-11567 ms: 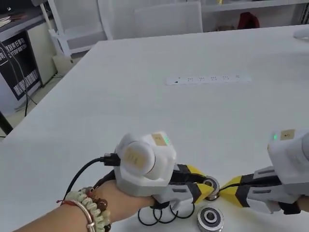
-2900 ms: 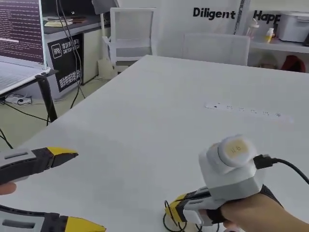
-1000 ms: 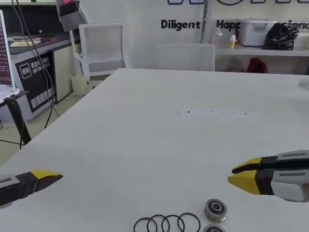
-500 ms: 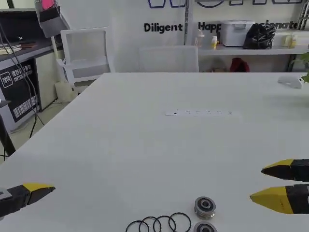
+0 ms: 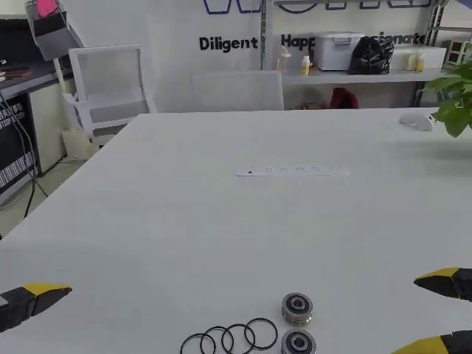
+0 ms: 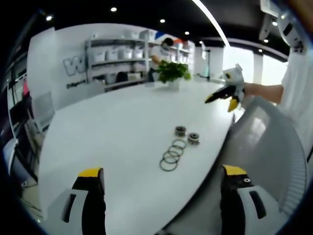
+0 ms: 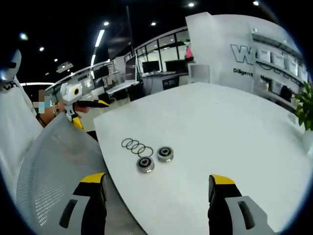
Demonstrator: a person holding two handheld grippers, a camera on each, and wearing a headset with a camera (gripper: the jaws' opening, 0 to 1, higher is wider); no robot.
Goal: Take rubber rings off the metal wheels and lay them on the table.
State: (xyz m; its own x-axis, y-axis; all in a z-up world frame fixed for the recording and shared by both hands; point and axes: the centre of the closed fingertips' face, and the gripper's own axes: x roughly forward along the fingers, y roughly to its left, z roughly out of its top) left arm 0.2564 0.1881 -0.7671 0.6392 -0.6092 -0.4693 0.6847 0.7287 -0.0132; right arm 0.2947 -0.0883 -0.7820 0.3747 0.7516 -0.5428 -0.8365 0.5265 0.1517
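Note:
Two metal wheels (image 5: 297,308) (image 5: 298,343) lie near the table's front edge, with several black rubber rings (image 5: 228,337) in an overlapping row just left of them. One yellow fingertip (image 5: 40,293) of my left gripper pokes in at the far left. My right gripper (image 5: 436,313) is at the far right, open. Both are well away from the wheels. In the left gripper view, my left gripper (image 6: 162,171) stands wide open, holding nothing, facing the rings (image 6: 171,154) and wheels (image 6: 187,134). In the right gripper view, my right gripper (image 7: 157,178) is wide open over the wheels (image 7: 165,153) and rings (image 7: 137,146).
A white power strip (image 5: 291,171) lies flat mid-table. White chairs (image 5: 110,77) stand at the far side and a green plant (image 5: 453,103) at the right. A white mesh chair back (image 7: 54,166) is close to the table's near edge.
The head view has swung and lifted. The right gripper's jaws have spread and it has drifted to the right edge. The left gripper stays far left. Earlier both grippers were at a wheel.

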